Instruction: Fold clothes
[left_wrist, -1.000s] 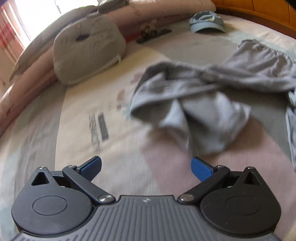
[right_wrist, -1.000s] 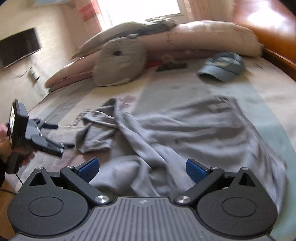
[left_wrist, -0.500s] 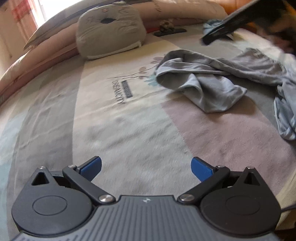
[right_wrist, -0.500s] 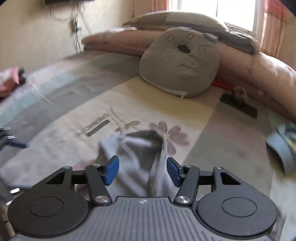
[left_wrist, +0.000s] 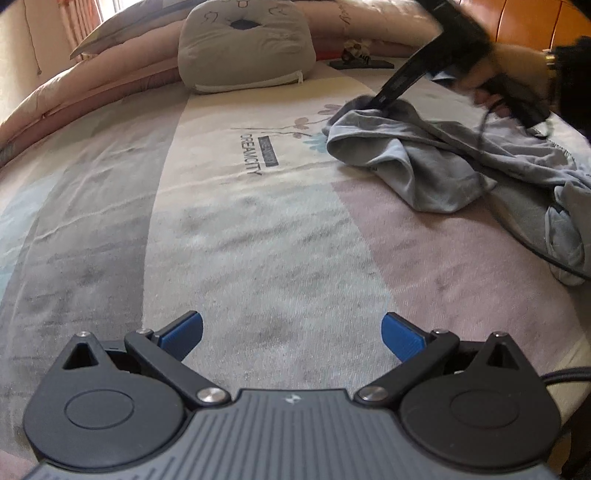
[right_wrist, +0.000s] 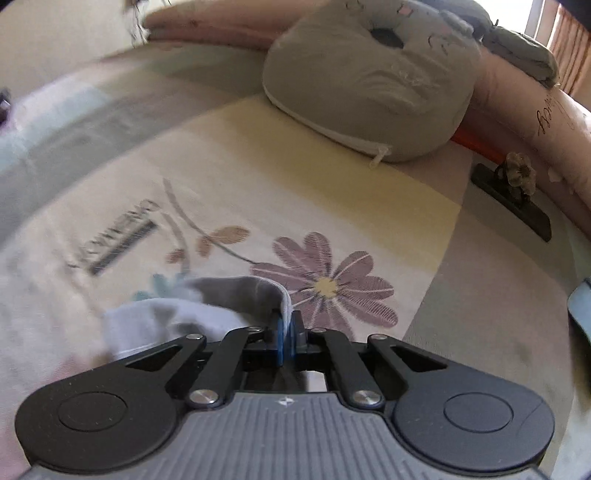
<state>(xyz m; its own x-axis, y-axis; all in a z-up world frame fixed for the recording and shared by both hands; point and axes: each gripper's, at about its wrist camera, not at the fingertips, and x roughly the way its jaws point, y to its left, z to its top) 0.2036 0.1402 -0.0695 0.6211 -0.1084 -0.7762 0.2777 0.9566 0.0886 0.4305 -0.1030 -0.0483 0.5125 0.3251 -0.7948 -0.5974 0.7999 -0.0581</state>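
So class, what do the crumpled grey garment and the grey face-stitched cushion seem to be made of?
Crumpled grey garment: apparently thin, matte jersey knit; it drapes in soft folds and bends at the right gripper.
Grey face-stitched cushion: apparently matte woven or plush fabric, stuffed; puckered seams, bulging shape.

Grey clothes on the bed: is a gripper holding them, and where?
Yes. The right gripper is shut on the grey clothes, pinching the hemmed edge. The left gripper is open over the bedspread, holding nothing.
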